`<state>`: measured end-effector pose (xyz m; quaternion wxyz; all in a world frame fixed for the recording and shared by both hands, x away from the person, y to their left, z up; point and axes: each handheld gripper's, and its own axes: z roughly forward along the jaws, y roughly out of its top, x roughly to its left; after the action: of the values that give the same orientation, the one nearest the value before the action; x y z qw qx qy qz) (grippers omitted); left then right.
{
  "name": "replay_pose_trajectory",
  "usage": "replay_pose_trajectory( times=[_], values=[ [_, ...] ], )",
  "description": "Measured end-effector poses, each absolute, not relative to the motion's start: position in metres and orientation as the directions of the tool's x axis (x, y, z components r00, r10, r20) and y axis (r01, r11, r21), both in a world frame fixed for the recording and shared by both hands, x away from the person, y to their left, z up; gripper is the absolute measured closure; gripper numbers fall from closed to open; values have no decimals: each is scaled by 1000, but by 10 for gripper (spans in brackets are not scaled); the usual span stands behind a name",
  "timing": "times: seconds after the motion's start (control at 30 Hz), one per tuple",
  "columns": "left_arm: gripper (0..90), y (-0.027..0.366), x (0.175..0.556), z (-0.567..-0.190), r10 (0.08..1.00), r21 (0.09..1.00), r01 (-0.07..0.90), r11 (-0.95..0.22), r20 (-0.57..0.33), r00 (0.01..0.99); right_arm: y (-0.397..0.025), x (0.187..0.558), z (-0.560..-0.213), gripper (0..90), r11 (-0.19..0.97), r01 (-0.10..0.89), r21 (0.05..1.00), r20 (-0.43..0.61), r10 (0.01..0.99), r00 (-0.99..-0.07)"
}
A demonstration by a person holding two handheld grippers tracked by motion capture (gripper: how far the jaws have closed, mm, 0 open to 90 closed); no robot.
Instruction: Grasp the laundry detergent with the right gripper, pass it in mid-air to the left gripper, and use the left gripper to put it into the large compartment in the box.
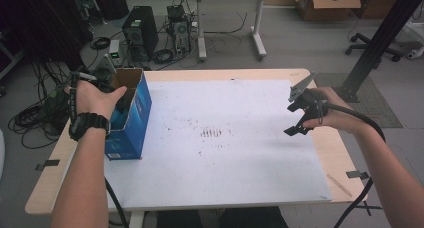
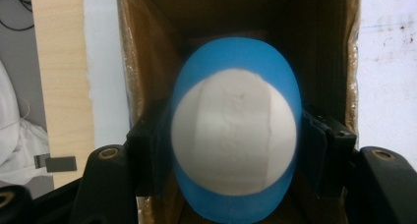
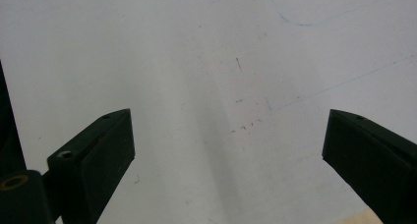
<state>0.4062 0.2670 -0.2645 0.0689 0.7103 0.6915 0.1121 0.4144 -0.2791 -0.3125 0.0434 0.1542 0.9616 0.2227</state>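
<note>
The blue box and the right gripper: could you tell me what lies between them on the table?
Nothing but the white sheet, marked with small dark smudges; the high view shows that stretch bare between the blue box and the right gripper.

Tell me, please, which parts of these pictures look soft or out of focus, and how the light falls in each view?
In the left gripper view the blue and white object held between the jaws is close and soft-edged, the box interior dim. In the right gripper view the jaws are blurred and faint shadow bands cross the white sheet. The high view is evenly lit, with straight edges bowed near the frame's borders.
</note>
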Motion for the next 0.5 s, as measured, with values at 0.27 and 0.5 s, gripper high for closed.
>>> replay_pose_trajectory(
  times=[0.27, 0.5],
  values=[
    [383, 267, 405, -270, 997, 246, 969, -34, 70, 17, -277, 414, -314, 58, 856, 275, 438, -12, 311, -950],
    [382, 267, 405, -271, 998, 251, 967, -30, 69, 13, -276, 413, -315, 58, 855, 274, 439, -9, 309, -951]
  ],
)
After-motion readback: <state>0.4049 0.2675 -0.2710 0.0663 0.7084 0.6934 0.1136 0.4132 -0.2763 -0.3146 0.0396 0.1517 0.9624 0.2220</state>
